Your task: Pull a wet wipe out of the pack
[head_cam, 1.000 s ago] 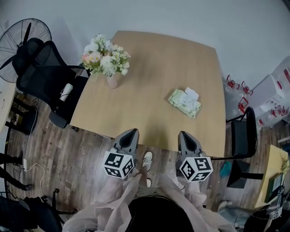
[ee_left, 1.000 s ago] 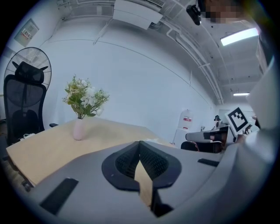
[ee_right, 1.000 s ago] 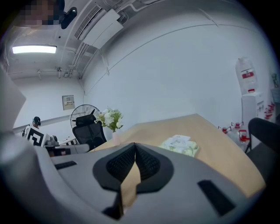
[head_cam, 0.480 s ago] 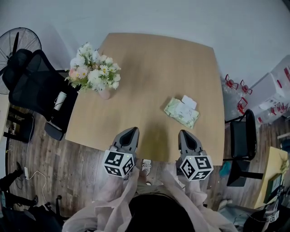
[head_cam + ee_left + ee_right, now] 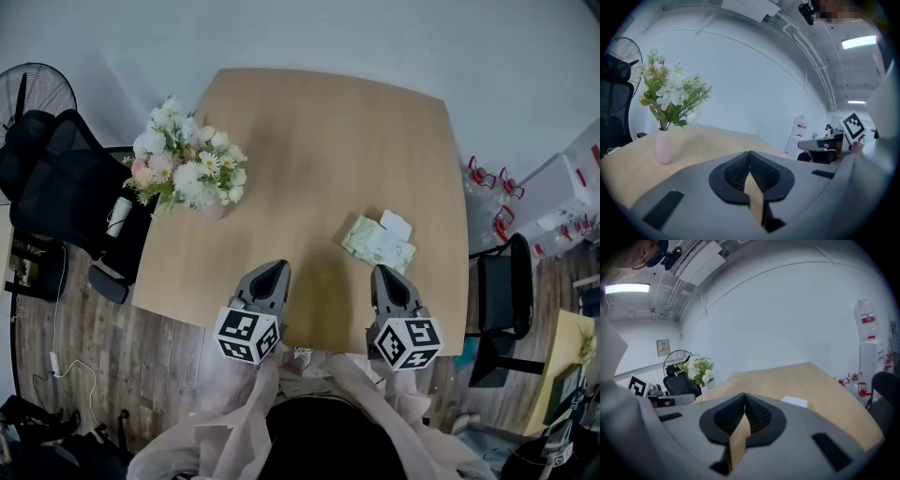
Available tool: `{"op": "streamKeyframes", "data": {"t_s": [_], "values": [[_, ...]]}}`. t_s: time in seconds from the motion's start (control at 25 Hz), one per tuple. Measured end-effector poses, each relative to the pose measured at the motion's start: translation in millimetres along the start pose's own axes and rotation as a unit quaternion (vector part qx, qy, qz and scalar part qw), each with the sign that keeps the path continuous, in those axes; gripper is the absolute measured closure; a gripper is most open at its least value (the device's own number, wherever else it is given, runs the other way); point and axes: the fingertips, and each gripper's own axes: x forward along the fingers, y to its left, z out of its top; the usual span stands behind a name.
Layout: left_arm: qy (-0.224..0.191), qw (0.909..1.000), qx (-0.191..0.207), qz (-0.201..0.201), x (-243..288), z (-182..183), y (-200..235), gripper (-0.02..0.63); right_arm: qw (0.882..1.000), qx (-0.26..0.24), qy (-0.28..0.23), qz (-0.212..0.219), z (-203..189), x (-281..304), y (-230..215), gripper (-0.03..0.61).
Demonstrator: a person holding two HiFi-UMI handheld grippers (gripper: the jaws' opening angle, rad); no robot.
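Left gripper [image 5: 272,272] and right gripper [image 5: 386,274] both pinched shut, empty. Wipe pack [image 5: 378,246] flat on table [image 5: 309,131] just past right one, long axis slanting far-left to near-right.

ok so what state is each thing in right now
left gripper: shut, empty, over the near edge of the table
right gripper: shut, empty, short of the pack
wet wipe pack: flat on the table, untouched, white piece at its far end
flower vase: upright

Green wipe pack [image 5: 379,244], flat on table
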Motion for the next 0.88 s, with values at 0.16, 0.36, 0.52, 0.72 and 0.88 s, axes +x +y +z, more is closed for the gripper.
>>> {"op": "streamKeyframes", "data": {"t_s": [0.16,0.36,0.52,0.72,0.88], "values": [[0.0,1.0,-0.002,-0.004,10.6,0.9,9.6,0.604,1.0,-0.003,-0.001,-0.005,2.5,11.8,-2.1,0.567],[0.005,0.9999,-0.007,-0.011,19.1,-3.5,10.7,0.604,1.0,-0.003,0.005,-0.01,-0.3,17.2,-4.9,0.566],[0.013,0.9998,-0.012,-0.013,22.8,-9.4,7.5,0.604,1.0,0.001,0.013,-0.008,-5.5,20.0,-4.4,0.566],[0.022,0.9996,-0.014,-0.013,27.8,-11.9,0.8,0.604,1.0,0.002,0.021,-0.012,-7.9,20.4,-11.3,0.566],[0.027,0.9994,-0.018,-0.01,33.0,-13.6,-5.0,0.604,1.0,0.001,0.02,-0.016,-4.0,19.1,-20.6,0.566]]}}
